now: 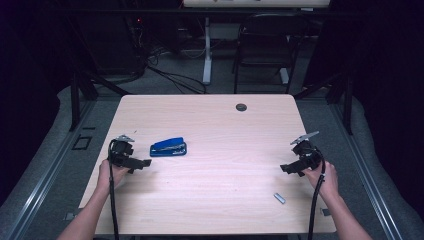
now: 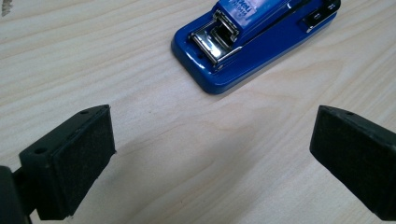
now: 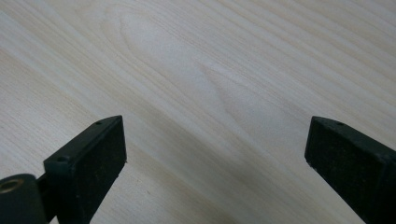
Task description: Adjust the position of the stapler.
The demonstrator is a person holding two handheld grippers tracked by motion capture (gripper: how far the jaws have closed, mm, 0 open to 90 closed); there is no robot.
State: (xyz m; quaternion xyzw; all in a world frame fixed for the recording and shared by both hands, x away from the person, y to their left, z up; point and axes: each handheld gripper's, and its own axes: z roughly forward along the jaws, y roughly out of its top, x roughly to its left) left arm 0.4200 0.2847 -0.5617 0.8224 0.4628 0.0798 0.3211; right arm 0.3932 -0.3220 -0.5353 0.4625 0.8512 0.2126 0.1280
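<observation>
**Table inventory: two hand-held grippers, stapler, staple strip**

As the items lie from left to right across the light wooden table (image 1: 210,200), the entries run as follows.

Item 1, left gripper (image 1: 142,163): held in the person's left hand (image 1: 111,172) near the table's left edge, low over the wood, jaws pointing toward the centre. Jaws spread wide, nothing between them; in the left gripper view bare wood lies between the two black pads (image 2: 79,163). A black cable trails back along the forearm.

Item 2, blue stapler (image 1: 168,147): lying flat on the table just beside the left gripper, ahead of its jaws and apart from them. In the left gripper view its metal front end faces the jaws.

Item 3, small dark round fitting (image 1: 241,107): set in the tabletop near the far edge.

Item 4, grey staple strip (image 1: 279,198): lying loose toward the near right edge, near the right forearm.

Item 5, right gripper (image 1: 287,169): held in the right hand (image 1: 322,177) near the table's right edge, well apart from the stapler. Jaws spread wide over bare wood, gripping nothing.
</observation>
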